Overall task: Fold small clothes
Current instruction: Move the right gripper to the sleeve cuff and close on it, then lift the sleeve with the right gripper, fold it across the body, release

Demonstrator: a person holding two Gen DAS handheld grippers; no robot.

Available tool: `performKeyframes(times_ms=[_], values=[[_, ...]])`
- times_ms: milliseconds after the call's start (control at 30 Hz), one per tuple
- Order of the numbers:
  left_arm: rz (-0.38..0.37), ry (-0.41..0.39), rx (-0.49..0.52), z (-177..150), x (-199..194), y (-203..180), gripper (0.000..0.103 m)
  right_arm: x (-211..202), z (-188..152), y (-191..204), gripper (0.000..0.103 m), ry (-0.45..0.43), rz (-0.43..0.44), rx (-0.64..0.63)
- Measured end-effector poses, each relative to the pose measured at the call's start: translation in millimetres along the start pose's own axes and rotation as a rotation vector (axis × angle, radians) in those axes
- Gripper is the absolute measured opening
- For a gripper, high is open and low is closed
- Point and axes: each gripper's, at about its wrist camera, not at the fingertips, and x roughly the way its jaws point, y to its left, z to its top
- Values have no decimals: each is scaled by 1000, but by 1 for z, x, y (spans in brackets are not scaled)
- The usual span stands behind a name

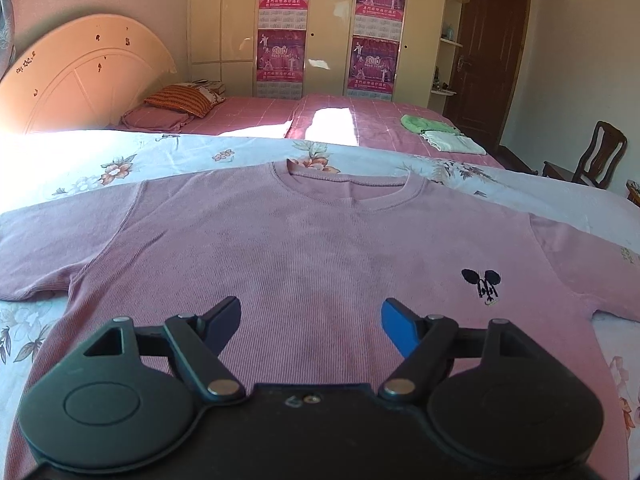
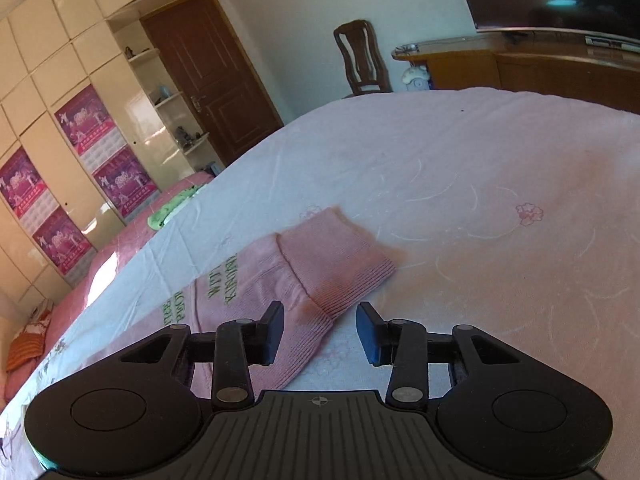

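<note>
Pink sweater (image 1: 304,248) flat beneath the wide-open, empty left gripper (image 1: 311,322); sleeve cuff (image 2: 340,272) just ahead of the parted, empty right gripper (image 2: 320,330).

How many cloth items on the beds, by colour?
Pink: 1, the sweater, spread flat on the floral sheet
Green: 1, the folded green item on the far bed
White: 1, the folded white item beside it
Total: 3
Pillows not counted.
</note>
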Motion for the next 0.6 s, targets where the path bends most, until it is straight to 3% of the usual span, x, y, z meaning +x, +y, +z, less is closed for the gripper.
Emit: performKeyframes(times_ms=[167,233,333,367,400,600], values=[[-1,15,14,3,7,-3,77,10,12,-18,41,24,52,65],[4,19,18,4,7,-2,77,11,19,-16,3,42,47,16],[16,10,40,4,3,2,77,-13,29,-11,5,-78,53,-76],[19,18,52,4,2,4,78,-8,29,-10,5,-72,2,-139],[19,29,62,4,2,6,78,6,28,-13,5,-13,-53,-163],[40,49,117,0,-4,30,80,-17,26,4,5,-42,-49,-231]])
